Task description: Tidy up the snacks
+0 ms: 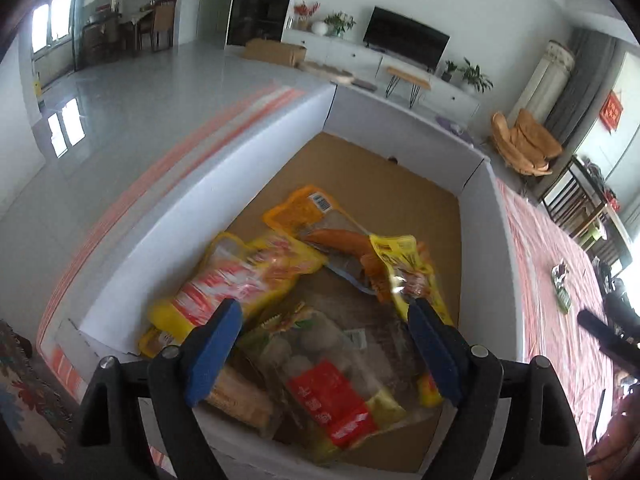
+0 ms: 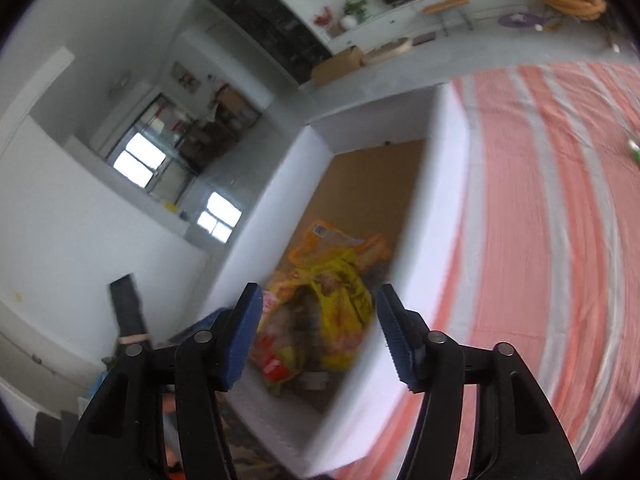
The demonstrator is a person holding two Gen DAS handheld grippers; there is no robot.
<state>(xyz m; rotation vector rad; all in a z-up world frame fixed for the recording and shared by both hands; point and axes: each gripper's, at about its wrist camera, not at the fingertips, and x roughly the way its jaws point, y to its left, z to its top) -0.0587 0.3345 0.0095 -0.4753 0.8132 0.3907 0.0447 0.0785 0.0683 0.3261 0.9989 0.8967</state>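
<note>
A white cardboard box [image 1: 192, 216] with a brown floor holds several snack packs: a yellow and red bag [image 1: 240, 276], an orange sausage pack [image 1: 320, 220], a yellow pack [image 1: 404, 268] and a clear pack of meatballs with a red label [image 1: 320, 380]. My left gripper [image 1: 324, 340] is open and empty, hovering just above the packs inside the box. My right gripper [image 2: 318, 332] is open and empty, above the near end of the same box [image 2: 436, 216], with the blurred snack pile [image 2: 320, 304] between its fingers.
The box stands on a table with a red and white striped cloth [image 2: 540, 240]. A small green item [image 1: 562, 288] lies on the cloth to the right. The table edge and the room floor [image 1: 140, 92] lie beyond the box's left wall.
</note>
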